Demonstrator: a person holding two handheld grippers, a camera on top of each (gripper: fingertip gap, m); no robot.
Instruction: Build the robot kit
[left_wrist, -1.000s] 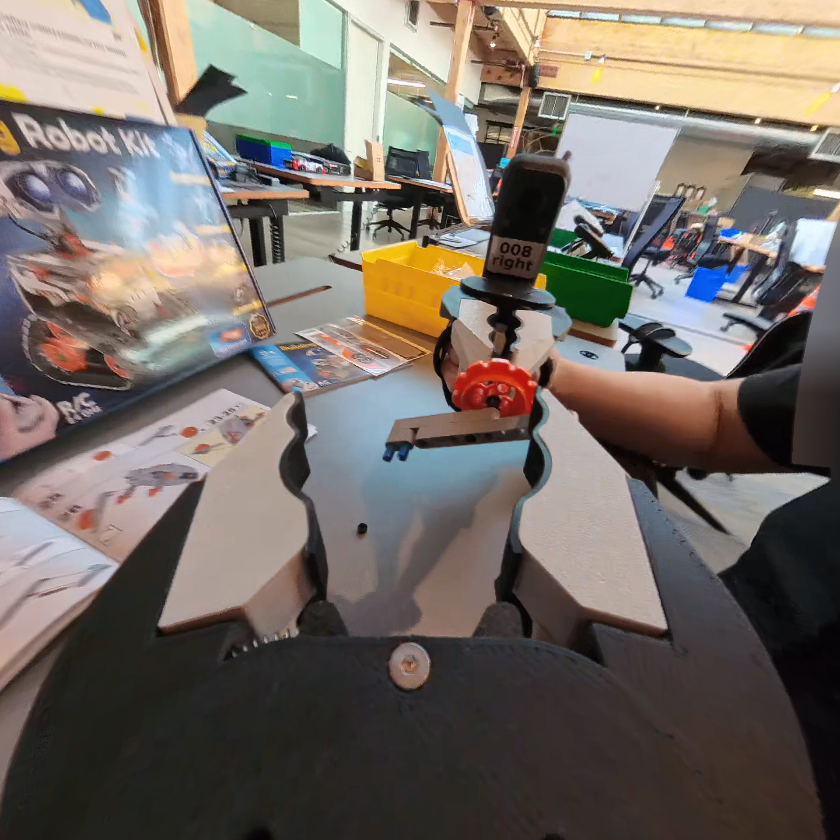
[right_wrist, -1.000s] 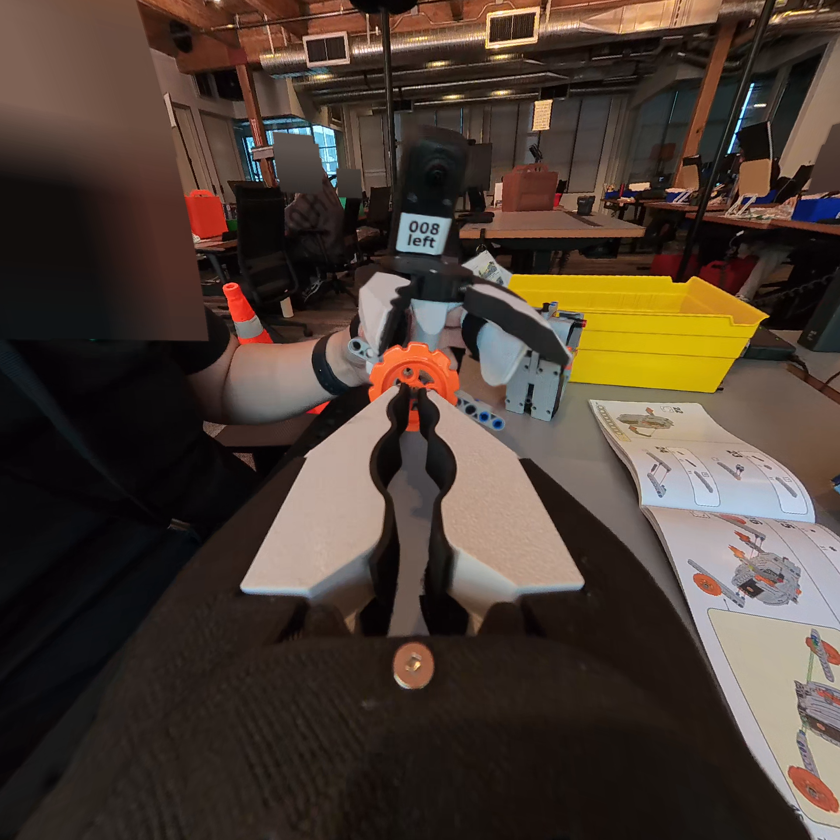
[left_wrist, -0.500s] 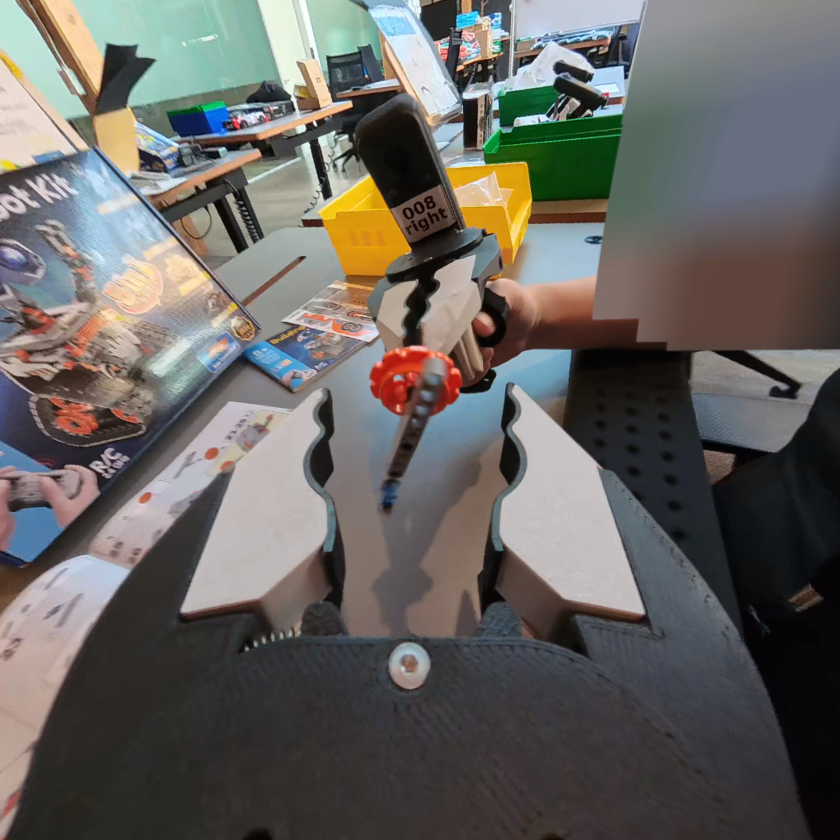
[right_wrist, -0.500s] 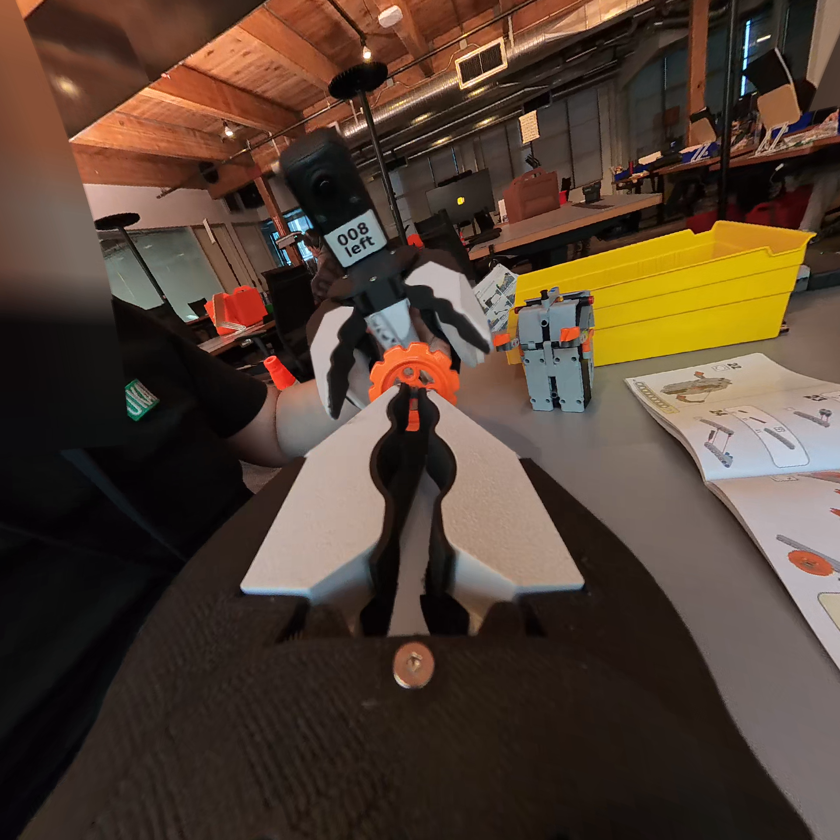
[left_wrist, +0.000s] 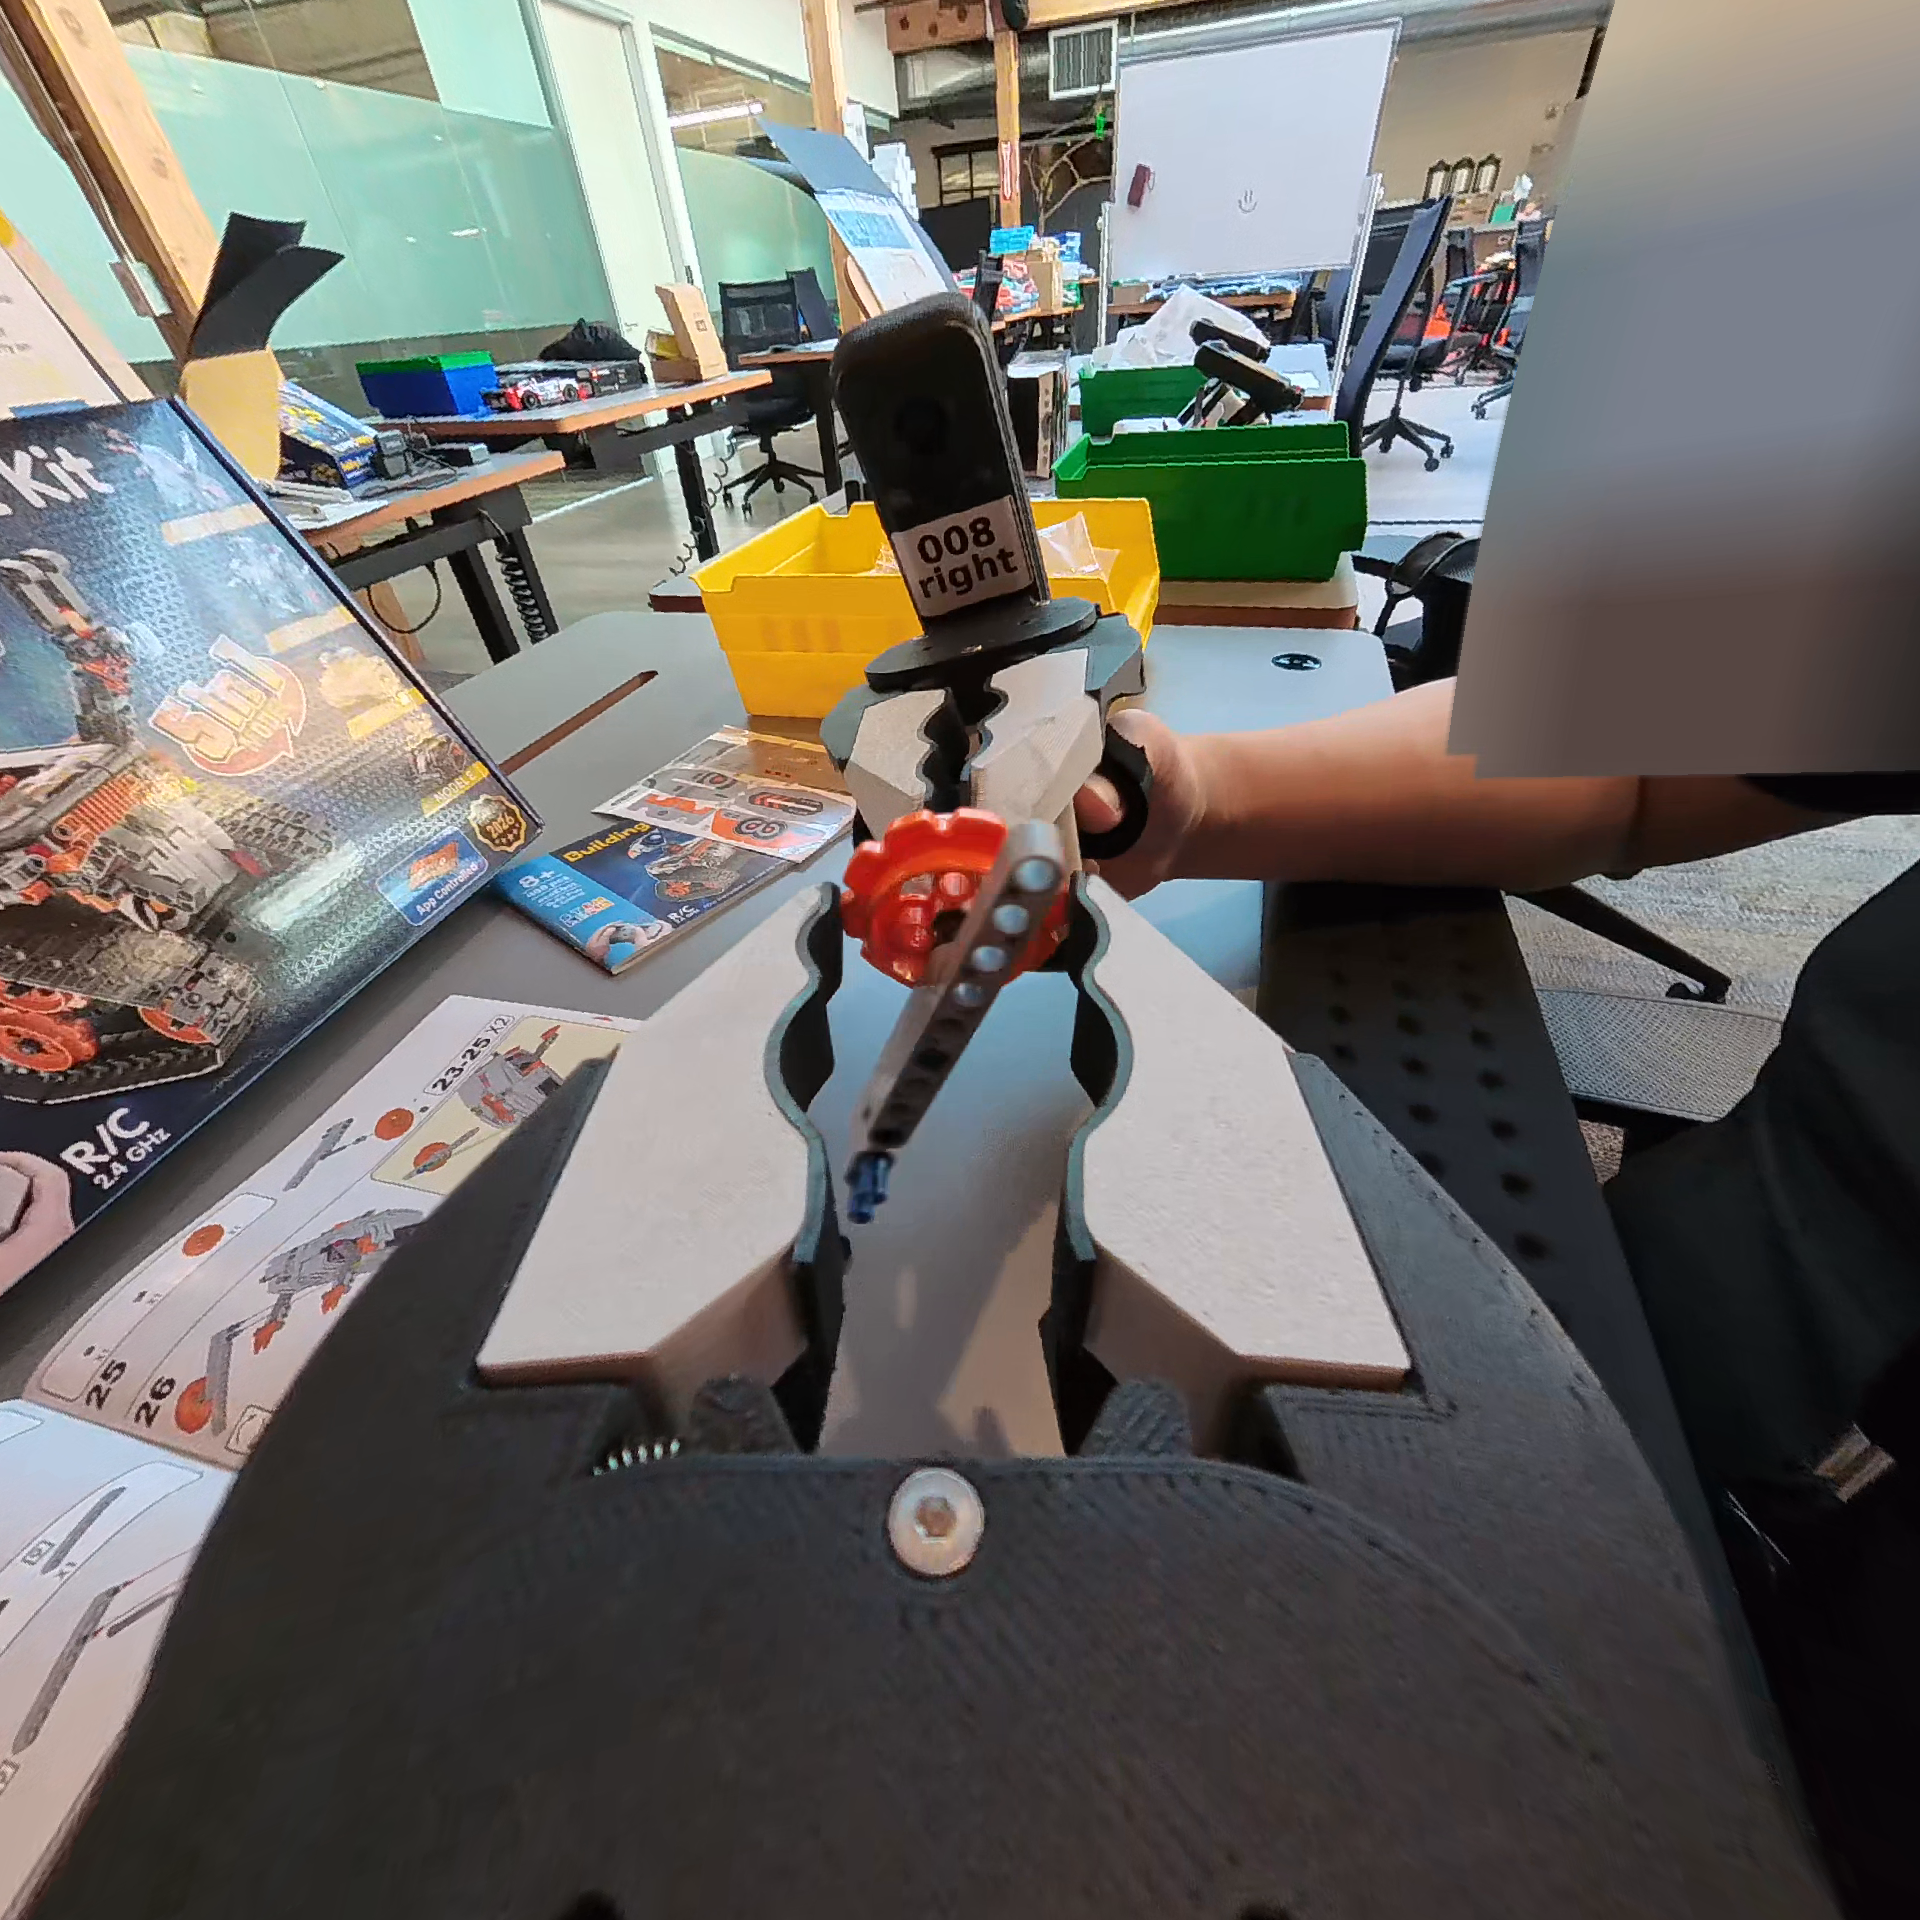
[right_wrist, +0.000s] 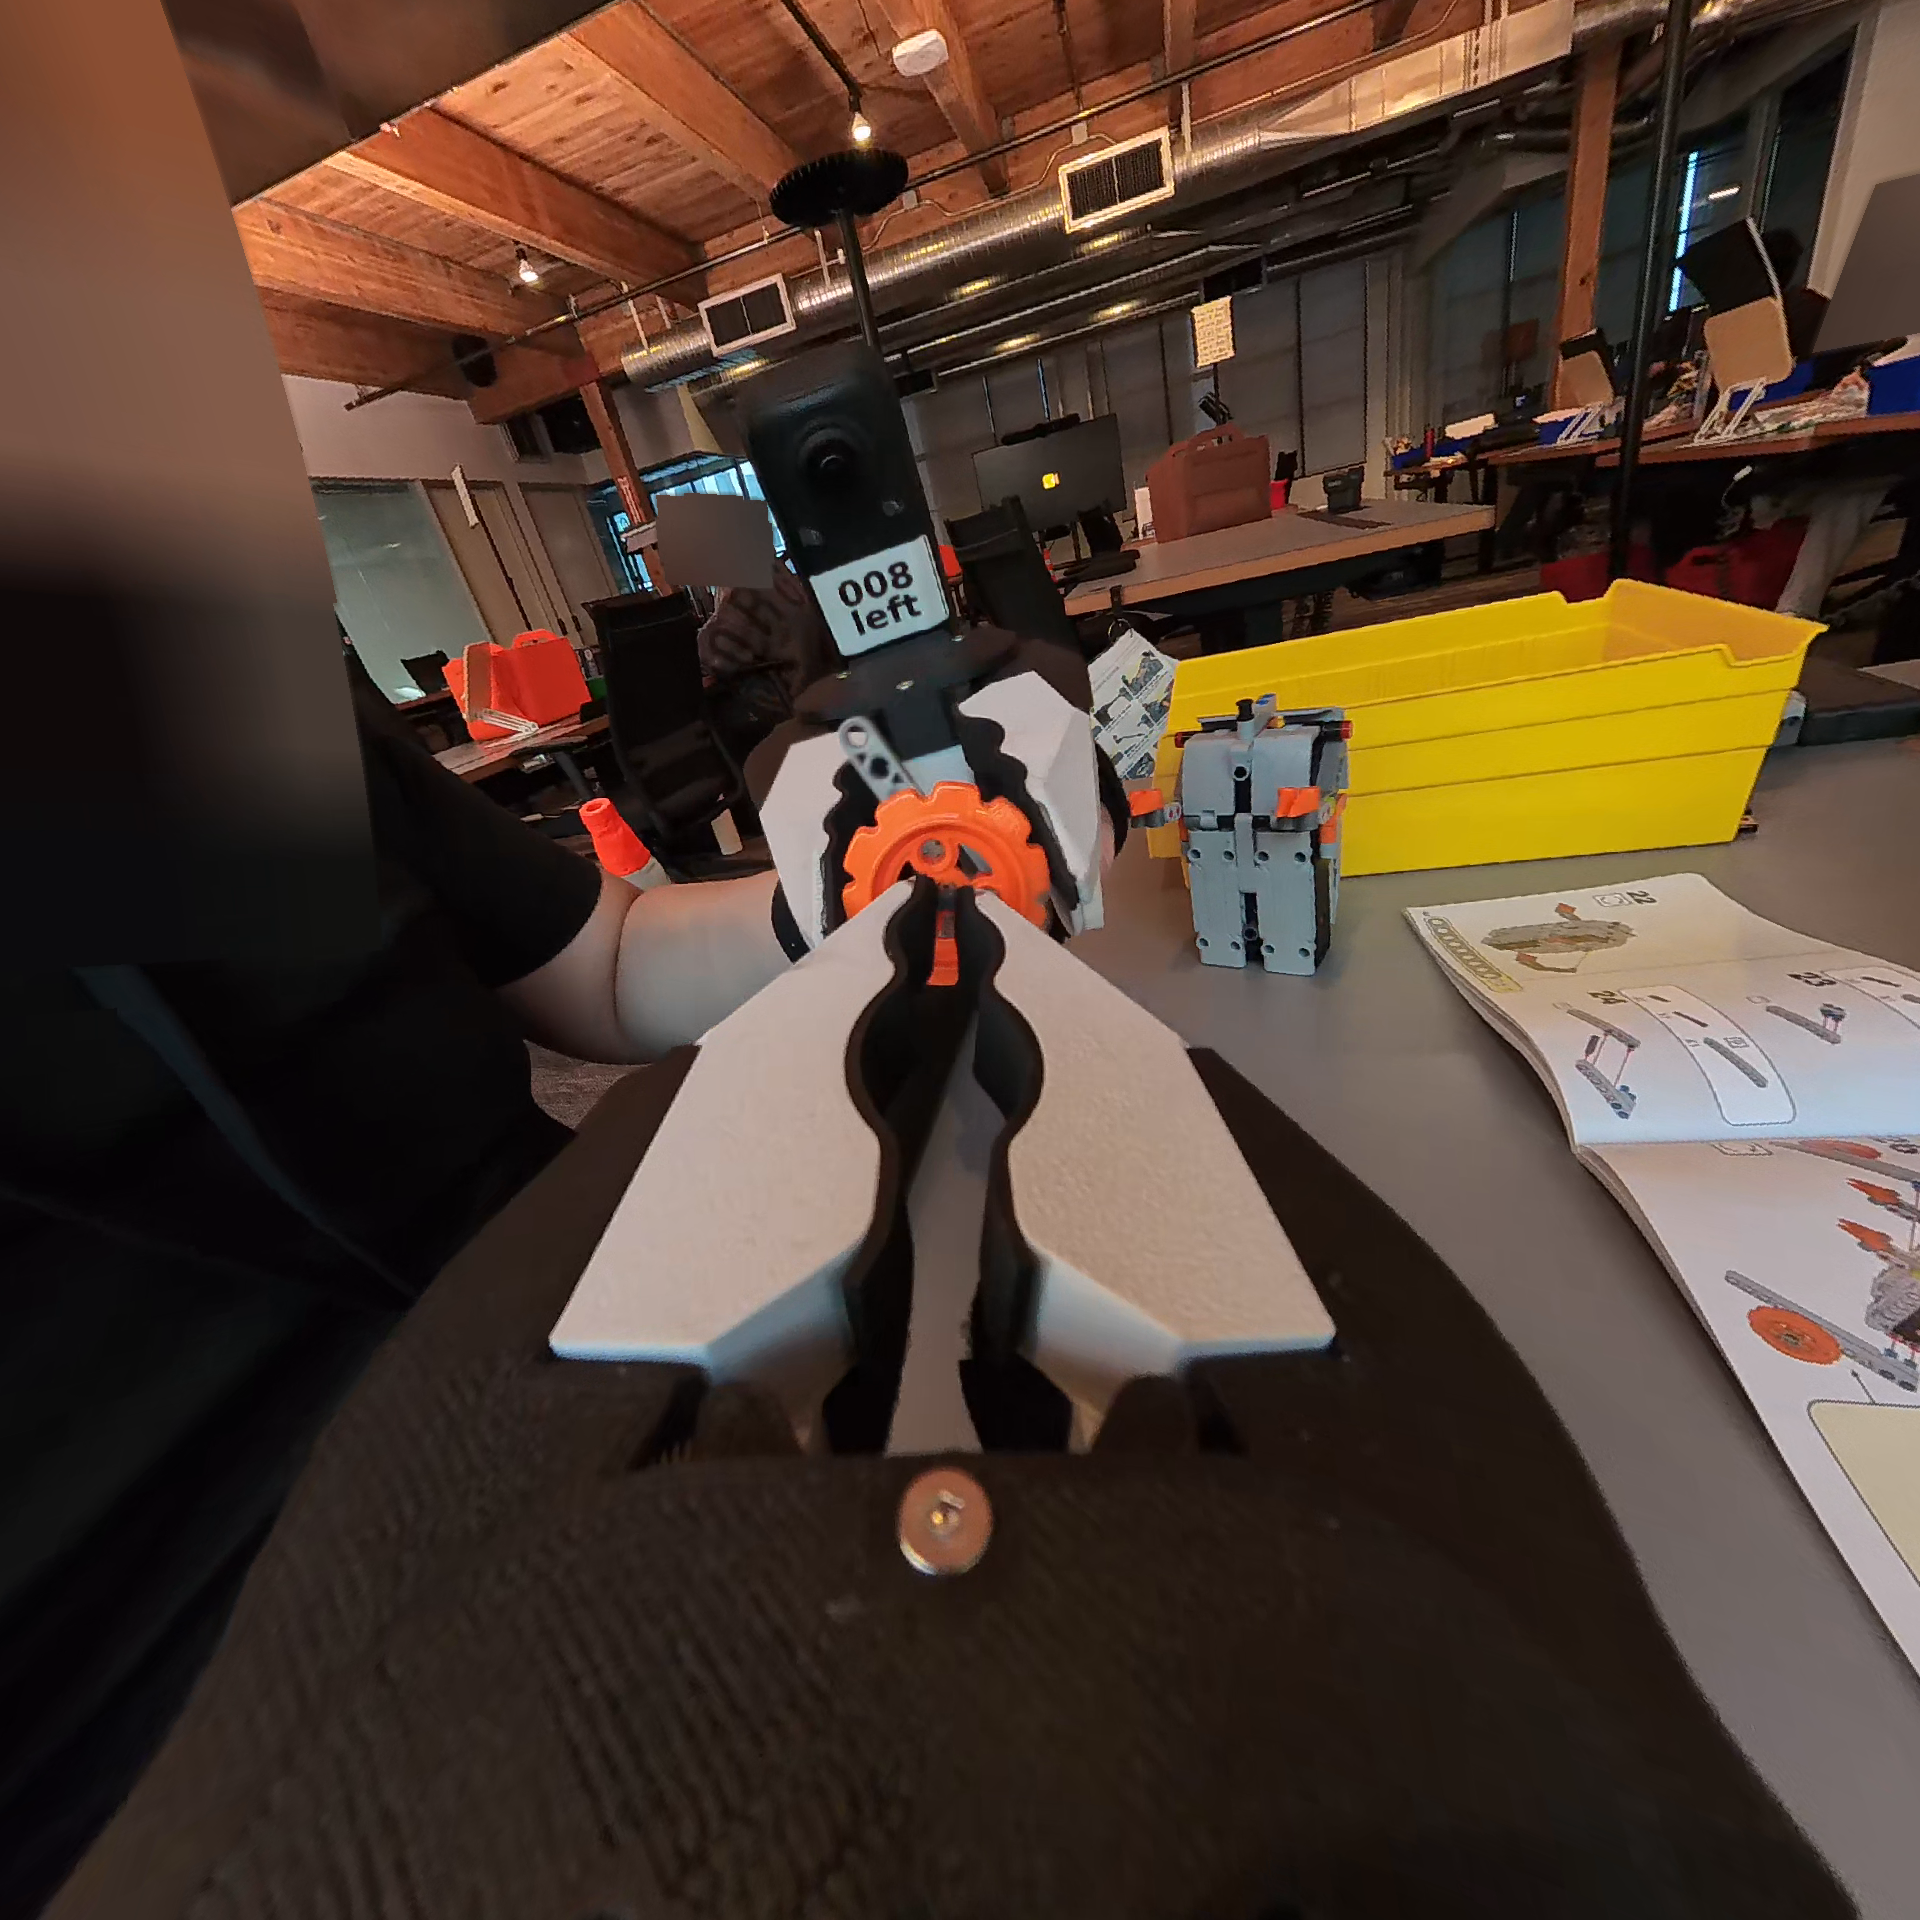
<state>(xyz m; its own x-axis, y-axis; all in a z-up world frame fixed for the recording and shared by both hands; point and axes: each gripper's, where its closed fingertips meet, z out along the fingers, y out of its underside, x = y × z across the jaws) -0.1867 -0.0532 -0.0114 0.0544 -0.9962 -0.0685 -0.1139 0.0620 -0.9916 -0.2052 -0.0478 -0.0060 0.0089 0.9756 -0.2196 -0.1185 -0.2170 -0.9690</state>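
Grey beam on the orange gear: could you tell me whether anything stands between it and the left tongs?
Nothing visible does: the grey beam hangs in the gap of the open left tongs, seemingly touching neither finger.

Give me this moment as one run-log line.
right gripper: shut on orange gear | grey beam: pinned to gear, between left fingers | left gripper: open | table: grey block model, booklet

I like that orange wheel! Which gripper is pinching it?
The right gripper, shut on the orange wheel. The left gripper is open, its fingers spread either side of the grey beam.
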